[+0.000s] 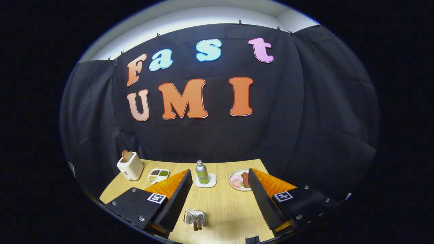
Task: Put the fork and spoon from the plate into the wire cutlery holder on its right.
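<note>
The claw (218,196) hung high with fingers spread and empty, since two handles already stood in the wire cutlery holder (195,217) on the near desk (223,206).

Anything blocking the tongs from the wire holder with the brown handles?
Nothing visible. The open tongs frame the wire holder, which stands on the bare table between their fingers; the bottle stands farther away.
</note>
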Motion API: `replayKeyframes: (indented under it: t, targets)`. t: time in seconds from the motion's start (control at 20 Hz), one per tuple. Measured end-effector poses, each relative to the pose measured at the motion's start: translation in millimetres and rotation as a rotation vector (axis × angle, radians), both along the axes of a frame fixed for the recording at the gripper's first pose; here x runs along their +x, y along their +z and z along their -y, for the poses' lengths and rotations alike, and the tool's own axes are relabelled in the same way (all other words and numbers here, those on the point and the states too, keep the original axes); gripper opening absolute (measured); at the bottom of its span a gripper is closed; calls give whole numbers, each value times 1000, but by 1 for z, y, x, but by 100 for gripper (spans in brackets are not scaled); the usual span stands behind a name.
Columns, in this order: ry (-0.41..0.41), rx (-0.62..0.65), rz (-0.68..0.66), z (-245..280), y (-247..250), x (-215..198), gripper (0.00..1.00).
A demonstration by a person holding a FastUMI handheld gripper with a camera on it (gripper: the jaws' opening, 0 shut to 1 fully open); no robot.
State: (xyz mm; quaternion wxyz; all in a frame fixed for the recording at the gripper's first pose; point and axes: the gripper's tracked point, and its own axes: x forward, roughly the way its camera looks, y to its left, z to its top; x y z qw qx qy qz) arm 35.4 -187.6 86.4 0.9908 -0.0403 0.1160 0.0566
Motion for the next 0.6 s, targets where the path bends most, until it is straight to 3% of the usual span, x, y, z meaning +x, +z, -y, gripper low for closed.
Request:
replayKeyframes:
  t: [0.6]
  targets:
    - [9,5,15,5,2,-5,99]
